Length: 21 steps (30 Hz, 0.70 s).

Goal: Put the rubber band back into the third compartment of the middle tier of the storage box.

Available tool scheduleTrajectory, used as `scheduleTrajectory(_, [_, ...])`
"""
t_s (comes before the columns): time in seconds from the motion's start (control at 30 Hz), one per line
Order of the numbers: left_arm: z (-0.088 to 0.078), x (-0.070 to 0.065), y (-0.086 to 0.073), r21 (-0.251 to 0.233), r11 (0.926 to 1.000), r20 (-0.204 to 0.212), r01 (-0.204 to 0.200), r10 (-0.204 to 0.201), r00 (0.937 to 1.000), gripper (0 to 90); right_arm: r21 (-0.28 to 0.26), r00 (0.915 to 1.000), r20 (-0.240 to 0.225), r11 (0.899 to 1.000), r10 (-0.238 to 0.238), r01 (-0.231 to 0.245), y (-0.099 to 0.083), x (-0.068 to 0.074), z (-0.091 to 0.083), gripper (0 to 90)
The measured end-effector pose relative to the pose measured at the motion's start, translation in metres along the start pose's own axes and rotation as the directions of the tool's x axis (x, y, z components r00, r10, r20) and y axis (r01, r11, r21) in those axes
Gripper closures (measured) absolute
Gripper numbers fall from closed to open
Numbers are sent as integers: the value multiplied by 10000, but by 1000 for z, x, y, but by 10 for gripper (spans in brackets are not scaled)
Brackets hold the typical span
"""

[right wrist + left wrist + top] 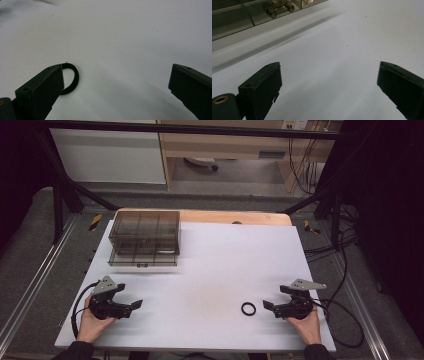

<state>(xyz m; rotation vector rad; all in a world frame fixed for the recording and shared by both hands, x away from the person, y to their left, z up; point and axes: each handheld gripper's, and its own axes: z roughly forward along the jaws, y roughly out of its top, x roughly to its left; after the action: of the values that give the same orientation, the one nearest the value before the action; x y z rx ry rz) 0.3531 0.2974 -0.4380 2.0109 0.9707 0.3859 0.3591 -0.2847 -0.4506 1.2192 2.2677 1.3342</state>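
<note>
Both hands rest low on the table, left gripper and right gripper spread wide, holding nothing; ring just beside the right.

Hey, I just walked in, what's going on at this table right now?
A person rests a hand-held gripper in each hand on a white table. The right hand-held gripper is open, lying next to a small black ring without touching it. The left hand-held gripper is open too and holds nothing. A smoky clear drawer box sits at the far left, drawers shut. Nothing is picked up yet.
</note>
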Motion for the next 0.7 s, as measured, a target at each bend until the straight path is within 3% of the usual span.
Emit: scheduleTrajectory(0.7, [0,2,-1,-93,10000,1,5,-5,10000,62,194,10000,-79,9998,-22,23,0,3,3,9])
